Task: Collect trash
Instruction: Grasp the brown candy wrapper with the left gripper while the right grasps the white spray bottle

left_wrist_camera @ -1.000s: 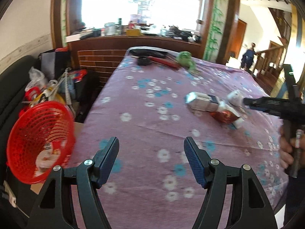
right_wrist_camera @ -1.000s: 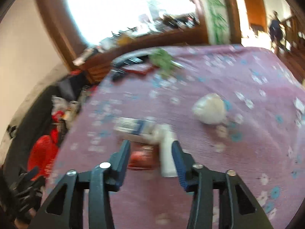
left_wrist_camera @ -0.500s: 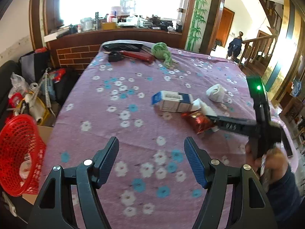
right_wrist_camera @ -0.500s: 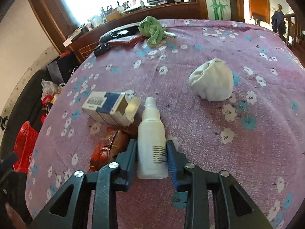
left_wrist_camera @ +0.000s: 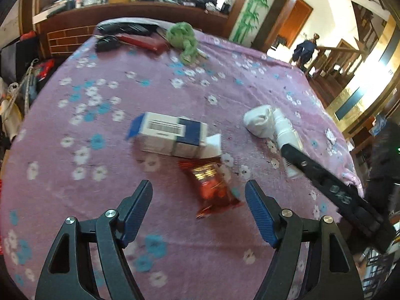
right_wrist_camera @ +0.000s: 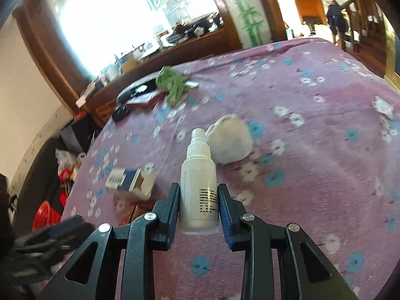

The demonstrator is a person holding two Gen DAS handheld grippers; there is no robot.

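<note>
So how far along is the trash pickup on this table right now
Nothing visibly binned yet. In hand: the right gripper is clamped on the white spray bottle. Left: the open left gripper points at the red snack wrapper; the blue-and-white box and white wad lie on the tablecloth.

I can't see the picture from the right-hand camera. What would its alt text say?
A two-finger gripper clamps a white spray bottle over a table covered in a purple flowered cloth. Beyond it lie a white wad, an open blue-and-white box and a green cloth.
</note>
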